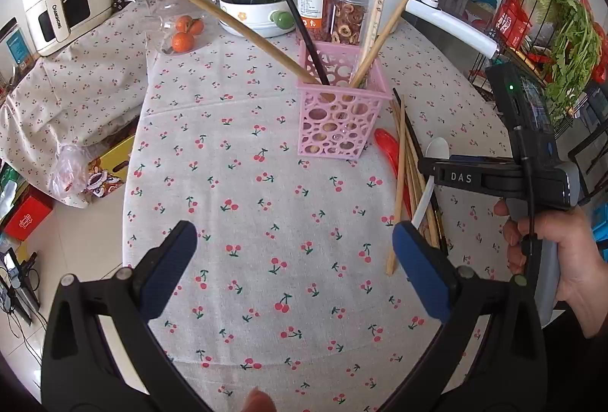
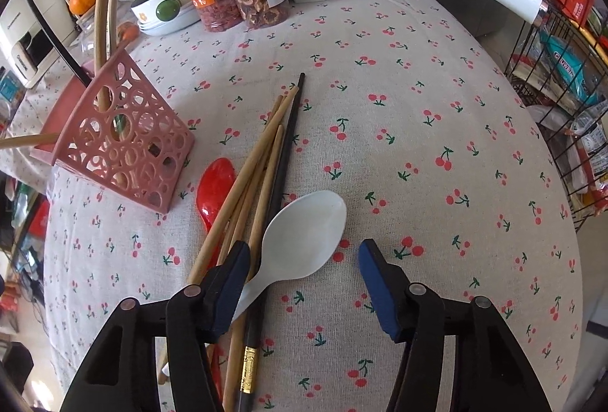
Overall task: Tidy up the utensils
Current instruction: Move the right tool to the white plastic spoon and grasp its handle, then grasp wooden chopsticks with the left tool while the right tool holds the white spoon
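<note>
- Nearest the right claw (image 2: 304, 273), its jaws stand partly spread and pinch nothing; the left pad sits against the pile where the white spoon's handle crosses the sticks, the right pad is over bare cloth well clear of any utensil.
- Between those jaws, toward the left pad, lies the white spoon (image 2: 300, 235): bowl up and just ahead of the fingertips, handle running back under the left finger. It looks like thin plastic, so light, stiff and smooth; I judge it would slip out of a grip on the rounded bowl. The narrow neck or handle is the better place to take hold, with the pads across its width.
- Just left of the spoon, under and beside the left pad, the wooden chopsticks (image 2: 250, 180) and one black chopstick (image 2: 285, 153) fan forward. They are light and rigid, but round and loose, so they will roll; a grip near mid-length would carry them level.
- Partly under the sticks, ahead and left of the claw, a red spoon (image 2: 212, 184) lies pinned; pulling it first would probably scatter the pile.
- Farther ahead and left stands the pink basket (image 2: 125, 146), already holding a few sticks. It is light perforated plastic and could tip if a utensil is pushed against its rim.
- The left claw (image 1: 294, 260) hovers spread wide and empty over the tablecloth (image 1: 266, 184), with the basket well ahead of it and the pile ahead to its right.
</note>
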